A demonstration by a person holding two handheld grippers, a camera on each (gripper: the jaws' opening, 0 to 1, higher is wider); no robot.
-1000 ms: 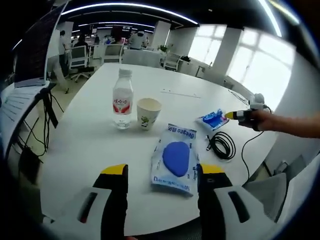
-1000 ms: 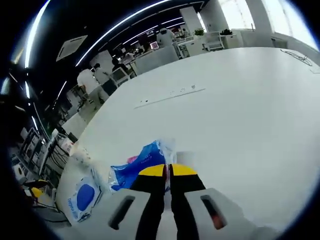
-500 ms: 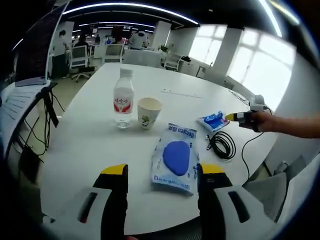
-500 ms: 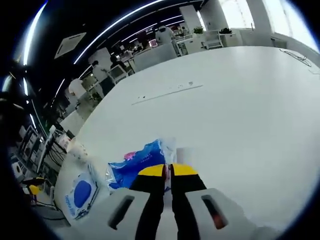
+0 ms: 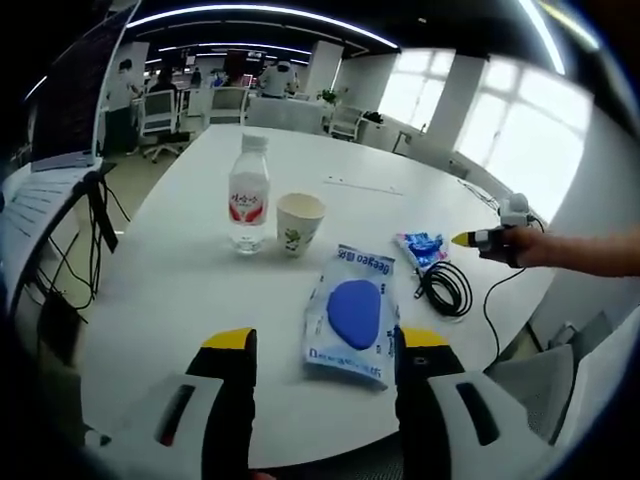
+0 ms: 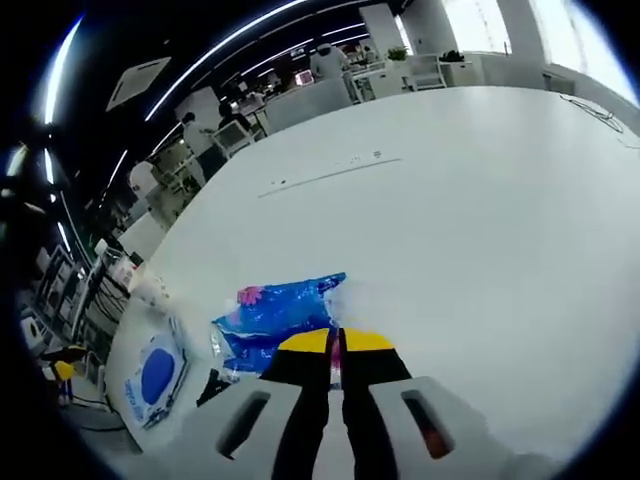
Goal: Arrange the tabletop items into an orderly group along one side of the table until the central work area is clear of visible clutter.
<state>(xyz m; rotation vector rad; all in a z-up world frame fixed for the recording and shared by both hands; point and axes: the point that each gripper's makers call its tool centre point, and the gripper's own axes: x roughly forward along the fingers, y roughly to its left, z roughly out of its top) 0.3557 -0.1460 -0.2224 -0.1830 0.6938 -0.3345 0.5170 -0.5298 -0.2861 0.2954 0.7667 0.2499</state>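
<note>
Spanning an open office, white table (image 5: pixel 180 280) gleams.

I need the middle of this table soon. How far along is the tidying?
Early. The bottle and paper cup already stand side by side. In hand: the right gripper is shut at the edge of the blue packet. Left: the white pouch and black cable lie spread out; the left gripper is open, holding nothing.
</note>
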